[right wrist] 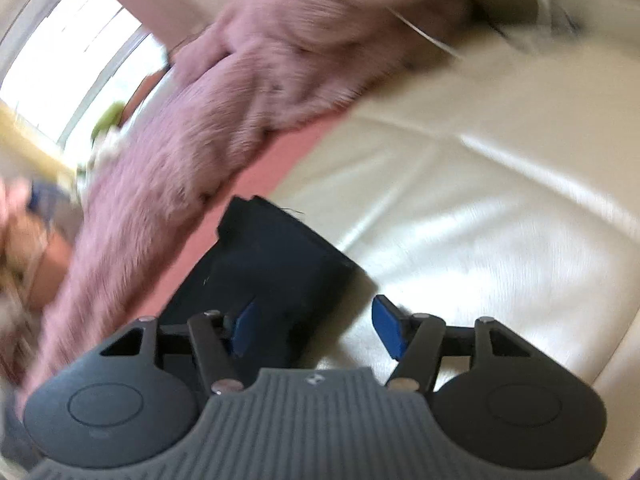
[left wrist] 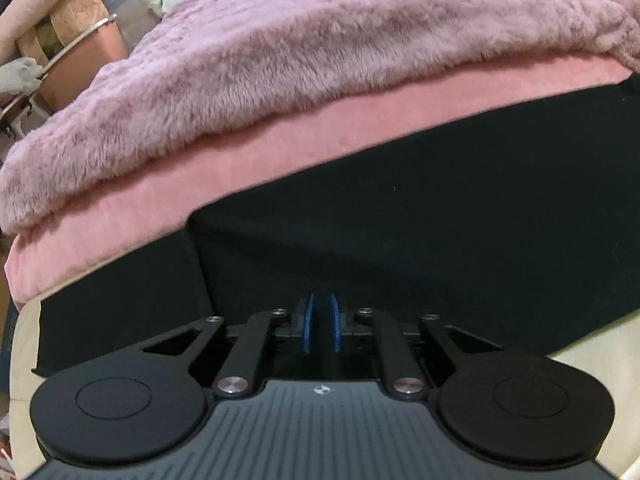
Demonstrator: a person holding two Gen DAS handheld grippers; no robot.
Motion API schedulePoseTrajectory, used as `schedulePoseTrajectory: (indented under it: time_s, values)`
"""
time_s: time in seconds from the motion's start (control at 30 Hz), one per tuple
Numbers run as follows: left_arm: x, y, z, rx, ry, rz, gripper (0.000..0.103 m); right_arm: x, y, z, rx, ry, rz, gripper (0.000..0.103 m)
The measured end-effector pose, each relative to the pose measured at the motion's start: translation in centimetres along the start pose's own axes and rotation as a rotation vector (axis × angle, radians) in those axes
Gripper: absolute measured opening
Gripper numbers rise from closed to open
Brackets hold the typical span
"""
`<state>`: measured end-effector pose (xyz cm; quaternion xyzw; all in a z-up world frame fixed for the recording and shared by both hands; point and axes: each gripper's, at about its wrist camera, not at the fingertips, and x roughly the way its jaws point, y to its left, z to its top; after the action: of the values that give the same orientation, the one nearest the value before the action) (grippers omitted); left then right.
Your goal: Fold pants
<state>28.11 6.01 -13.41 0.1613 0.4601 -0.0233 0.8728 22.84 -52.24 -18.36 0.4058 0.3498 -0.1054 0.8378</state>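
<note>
Black pants (left wrist: 400, 220) lie flat across the near side of the bed, one edge running along a pink sheet (left wrist: 160, 216). My left gripper (left wrist: 321, 320) hovers low over them. Its blue pads (left wrist: 307, 322) stand close together with a narrow gap, and I see no cloth pinched between them. The right wrist view is blurred and tilted. It shows one end of the black pants (right wrist: 276, 260) on a cream cover (right wrist: 480, 220). My right gripper (right wrist: 316, 332) is wide open over that end. The cloth lies between the pads, nearer the left pad (right wrist: 245, 332), and neither pad presses on it.
A fluffy mauve blanket (left wrist: 300, 52) is heaped behind the pants and covers the far part of the bed. Bags and a metal-framed chair (left wrist: 68, 40) stand past the bed's left side. A bright window (right wrist: 68, 52) shows at the upper left of the right wrist view.
</note>
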Motion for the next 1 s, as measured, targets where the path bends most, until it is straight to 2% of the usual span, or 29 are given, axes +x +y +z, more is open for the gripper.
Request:
schedulePoseTrajectory:
  time_s: [0.03,0.1,0.2,0.27,0.37,0.5,0.77,0.9,1.0]
  values:
    - [0.2,-0.3,-0.3,0.007,0.006,-0.001,0.011,0.3,-0.5,-0.1,0.050,0.001,0.012,0.051]
    - [0.5,-0.5,-0.7,0.011,0.014,-0.004,0.005,0.8,-1.2,-0.3,0.133,-0.020,0.049,0.050]
    - [0.6,-0.6,-0.8,0.003,0.017,-0.009,0.000,1.6,-1.0,-0.5,0.171,-0.048,0.066,0.044]
    - [0.6,-0.9,-0.8,-0.001,0.027,-0.003,0.000,1.8,-0.6,-0.8,0.161,-0.054,0.052,0.016]
    - [0.4,-1.6,-0.7,0.012,0.044,0.001,0.000,1.2,-0.7,-0.4,0.125,-0.067,0.026,0.005]
    - [-0.6,-3.4,-0.8,0.030,0.045,-0.054,0.000,-0.9,-1.1,0.7,0.036,-0.086,-0.033,0.004]
    - [-4.5,-10.8,-2.1,0.047,0.033,-0.261,0.000,-6.2,-6.6,5.3,-0.048,-0.119,-0.231,0.004]
    - [-5.6,-12.6,-2.7,0.055,0.006,-0.273,0.006,-7.3,-7.9,7.7,-0.098,-0.120,-0.308,0.005]
    - [-7.4,-11.6,-3.0,0.028,-0.030,-0.272,0.009,-7.8,-7.3,7.9,-0.144,-0.112,-0.314,0.018]
